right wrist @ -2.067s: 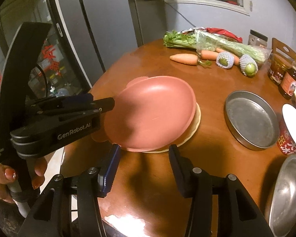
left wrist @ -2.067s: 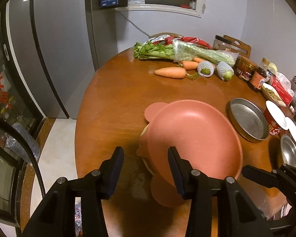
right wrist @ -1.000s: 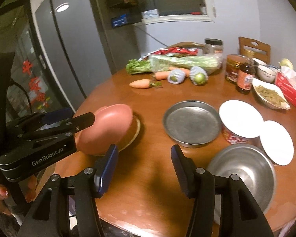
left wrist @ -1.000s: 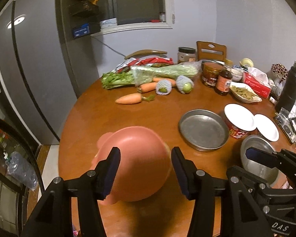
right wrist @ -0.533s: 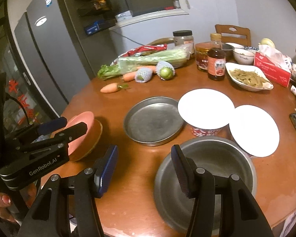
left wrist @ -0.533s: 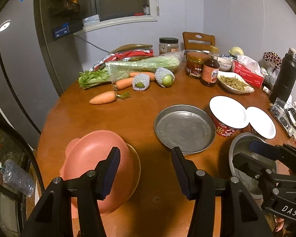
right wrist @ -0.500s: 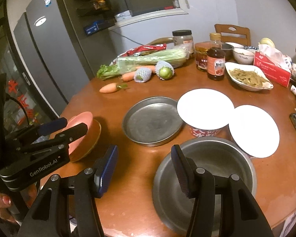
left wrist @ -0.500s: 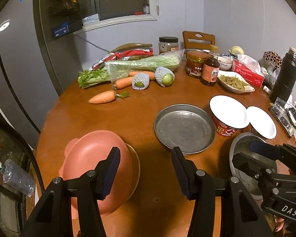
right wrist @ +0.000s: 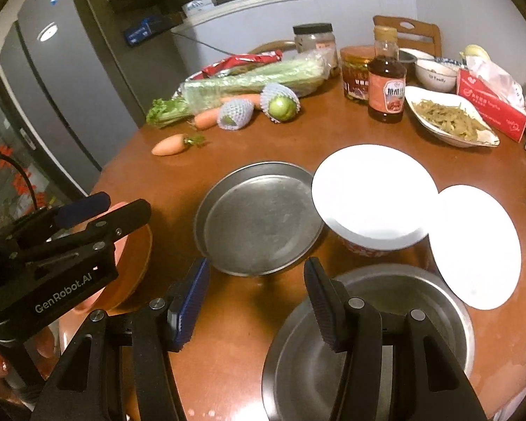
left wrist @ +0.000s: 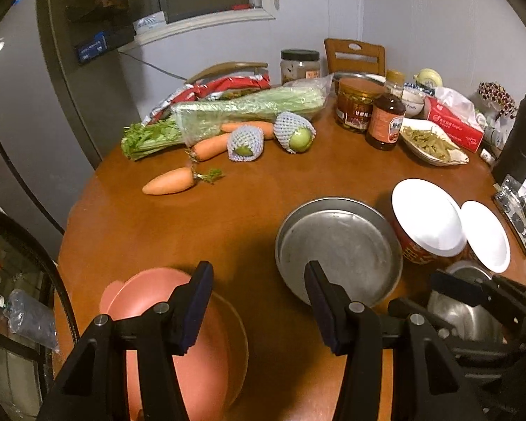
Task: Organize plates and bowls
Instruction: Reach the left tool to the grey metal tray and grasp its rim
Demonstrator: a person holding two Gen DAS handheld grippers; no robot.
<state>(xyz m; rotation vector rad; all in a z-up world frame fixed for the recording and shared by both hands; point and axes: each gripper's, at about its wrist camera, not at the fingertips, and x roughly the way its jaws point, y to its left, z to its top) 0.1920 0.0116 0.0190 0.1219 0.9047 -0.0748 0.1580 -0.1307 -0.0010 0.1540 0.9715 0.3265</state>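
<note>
A pink bowl [left wrist: 164, 351] rests on a tan plate [left wrist: 240, 336] at the table's near left edge. My left gripper [left wrist: 259, 298] hovers open just right of it, with bare table between its fingers. A shallow metal pan [right wrist: 259, 217] lies mid-table. Beside it a white plate [right wrist: 371, 189] sits on a red cup, and a second white plate [right wrist: 473, 245] lies further right. My right gripper [right wrist: 256, 298] is open over the left rim of a steel bowl [right wrist: 438, 301], holding nothing. The right wrist view also shows the left gripper [right wrist: 122, 203] in front of the pink bowl [right wrist: 121, 249].
Carrots [left wrist: 170, 182], celery [left wrist: 242, 108], netted fruit [left wrist: 294, 133], jars and a sauce bottle [right wrist: 385, 84] crowd the far side. A dish of food [right wrist: 452, 119], a red tissue box [right wrist: 491, 105] and a black flask [left wrist: 519, 140] stand at the right. A fridge [right wrist: 70, 80] flanks the table's left.
Both grippers swung right and came down a little. The pink bowl slid from between the left fingers to the lower left. The steel bowl now lies under the right gripper.
</note>
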